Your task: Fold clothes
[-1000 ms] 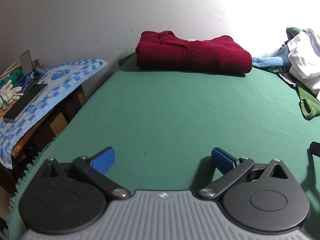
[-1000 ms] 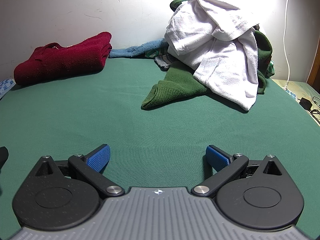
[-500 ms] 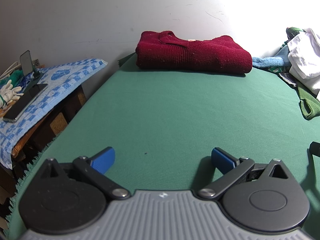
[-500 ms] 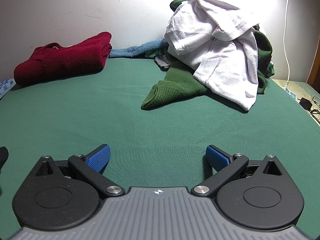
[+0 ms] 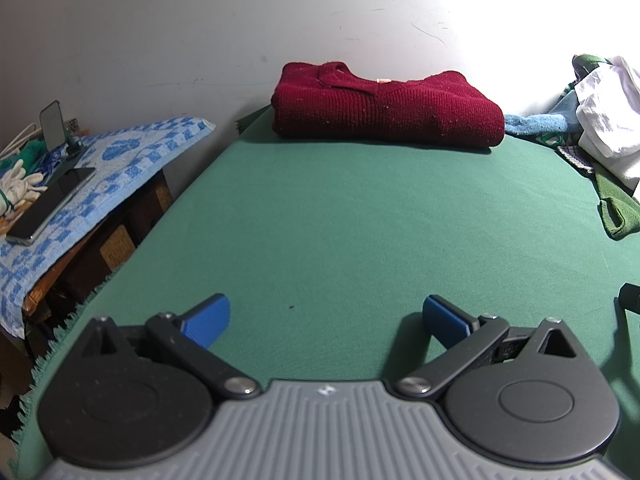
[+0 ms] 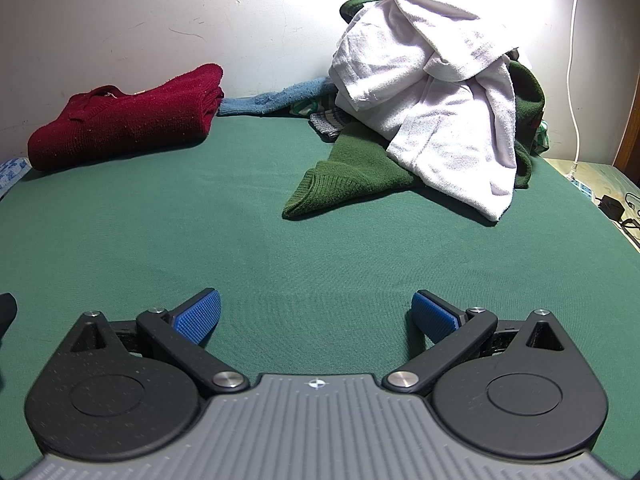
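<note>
Left tool [image 5: 326, 314] is hovering low over the green cloth-covered tabletop [image 5: 360, 232], blue-padded fingers spread wide and gripping nothing. Right tool [image 6: 316, 312] is sitting the same way over the same tabletop, fingers spread apart, nothing between them. Folded dark red knit sweater [image 5: 384, 110] is lying far ahead of the left tool against the white wall [image 5: 200, 32]; from the right tool it is sitting ahead and to the left. Unfolded pile is sitting ahead and right of the right tool: crumpled white garment [image 6: 432, 92] is draping over a dark green knit sweater [image 6: 348, 176], whose cuff is spilling onto the tabletop toward the tool. Light blue towel-like cloth [image 6: 276, 100] is lying between red sweater and pile, by the wall. Left of the left tool, a blue-and-white patterned towel [image 5: 120, 168] is covering a lower side table, carrying a dark phone [image 5: 50, 208] lying flat and white gloves [image 5: 18, 180].
</note>
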